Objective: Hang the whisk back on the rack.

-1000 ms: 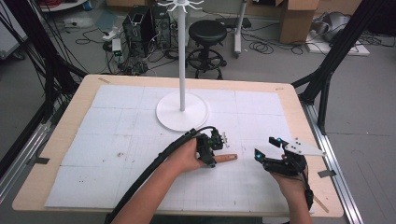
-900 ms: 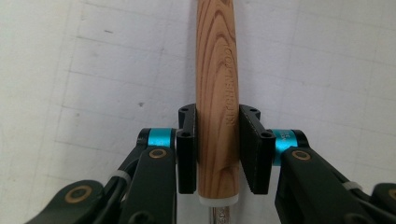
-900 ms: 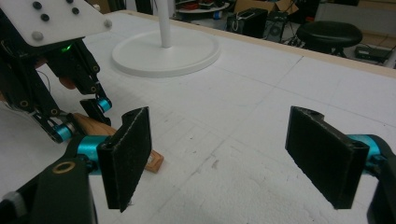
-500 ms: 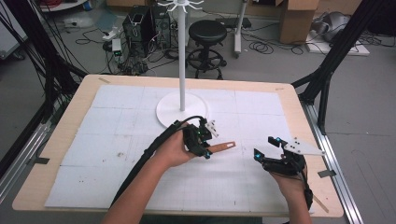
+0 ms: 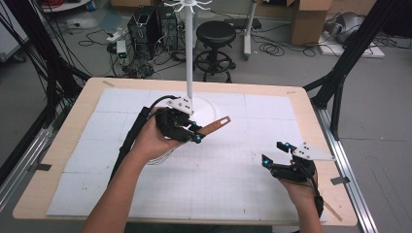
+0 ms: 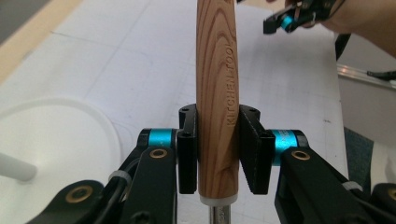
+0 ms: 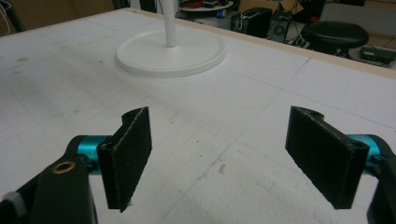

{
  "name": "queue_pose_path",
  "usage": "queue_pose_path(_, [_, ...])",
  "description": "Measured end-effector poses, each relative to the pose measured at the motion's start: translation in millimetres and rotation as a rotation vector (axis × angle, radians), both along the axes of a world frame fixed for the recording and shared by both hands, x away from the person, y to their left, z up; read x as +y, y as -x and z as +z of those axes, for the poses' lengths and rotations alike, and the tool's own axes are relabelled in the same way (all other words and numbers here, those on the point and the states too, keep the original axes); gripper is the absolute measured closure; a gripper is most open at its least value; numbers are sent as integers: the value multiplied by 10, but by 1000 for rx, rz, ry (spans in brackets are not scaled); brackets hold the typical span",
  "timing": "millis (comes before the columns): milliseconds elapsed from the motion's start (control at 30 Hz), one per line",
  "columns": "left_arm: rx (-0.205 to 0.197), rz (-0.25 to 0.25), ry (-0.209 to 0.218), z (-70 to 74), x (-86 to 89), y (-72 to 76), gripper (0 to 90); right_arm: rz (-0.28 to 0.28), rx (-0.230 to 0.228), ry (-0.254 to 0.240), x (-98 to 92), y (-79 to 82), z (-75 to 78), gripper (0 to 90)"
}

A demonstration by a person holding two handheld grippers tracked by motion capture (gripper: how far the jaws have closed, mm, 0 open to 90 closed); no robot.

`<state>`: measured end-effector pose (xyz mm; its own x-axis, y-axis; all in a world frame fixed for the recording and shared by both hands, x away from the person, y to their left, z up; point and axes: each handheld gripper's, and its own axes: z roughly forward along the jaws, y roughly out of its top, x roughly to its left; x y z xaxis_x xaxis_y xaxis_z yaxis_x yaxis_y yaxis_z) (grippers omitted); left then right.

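Left hand-held gripper [image 5: 197, 135] is clamped on a wooden handle [image 6: 217, 93], its two black pads pressing the handle from either side in the left gripper view, where the words KITCHEN TOOL are stamped along the grain and a short metal shank shows below the handle's white collar. Seen from the high view, the handle sticks out from the jaws toward the right and slightly away from the person, held in the air above the worktop [image 5: 301, 104], with its far end close in front of the white stand's round base [image 5: 209, 110]. That stand's thin white pole [image 5: 188, 58] rises from the base to a ring of hooks at the top edge of the picture. What sits at the tool's other end cannot be made out, since the hand and the gripper body cover it. Right hand-held gripper [image 5: 275, 153] rests low over the white mat at the right side of the worktop, well apart from the tool, its jaws standing wide with nothing between the pads [image 7: 128, 156]; the right gripper view looks past them across the mat to the stand's base [image 7: 170, 58].
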<state>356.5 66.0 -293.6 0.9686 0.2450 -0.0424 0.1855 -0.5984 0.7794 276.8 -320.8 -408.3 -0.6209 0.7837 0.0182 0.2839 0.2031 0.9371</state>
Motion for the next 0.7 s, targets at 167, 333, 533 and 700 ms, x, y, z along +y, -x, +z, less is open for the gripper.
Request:
queue_pose_path(167, [-38, 13, 39, 189, 155, 24, 708, 3, 7, 3, 18, -3, -2, 217])
queue_pose_path(333, [-75, 42, 91, 423, 316, 22, 708, 5, 0, 1, 22, -11, 0, 217])
queue_pose_path(533, [-100, 89, 132, 591, 514, -18, 708, 5, 0, 1, 30, -6, 2, 217])
queue_pose_path(700, [-110, 117, 167, 657, 641, -46, 708, 10, 0, 6, 43, -14, -1, 217])
